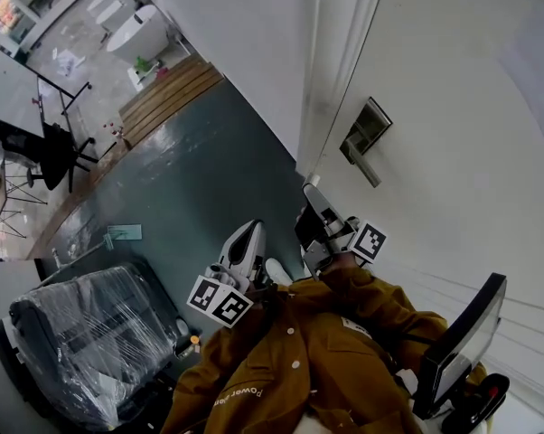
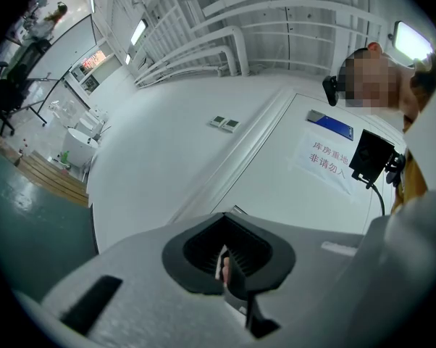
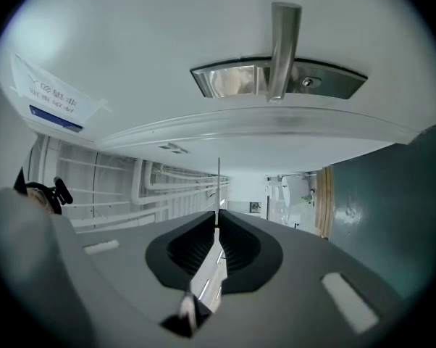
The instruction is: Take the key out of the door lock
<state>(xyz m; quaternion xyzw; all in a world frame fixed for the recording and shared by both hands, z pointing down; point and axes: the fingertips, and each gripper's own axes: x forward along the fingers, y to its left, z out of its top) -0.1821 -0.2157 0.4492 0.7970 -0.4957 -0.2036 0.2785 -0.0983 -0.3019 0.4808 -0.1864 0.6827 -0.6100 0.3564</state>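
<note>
You are keeping the right gripper [image 3: 218,222] fingers clamped on what appears to be the key [image 3: 211,280], its blade lying along them. It is pointing just below the lock plate [image 3: 276,82] and clear of it. The left gripper [image 2: 225,263] fingers are together and farther from the door [image 3: 167,49].

Right gripper [image 1: 314,210] near door handle [image 1: 365,148], left gripper [image 1: 248,237] beside it

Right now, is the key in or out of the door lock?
Out: the right gripper is shut on the key, held apart from the lock plate.
</note>
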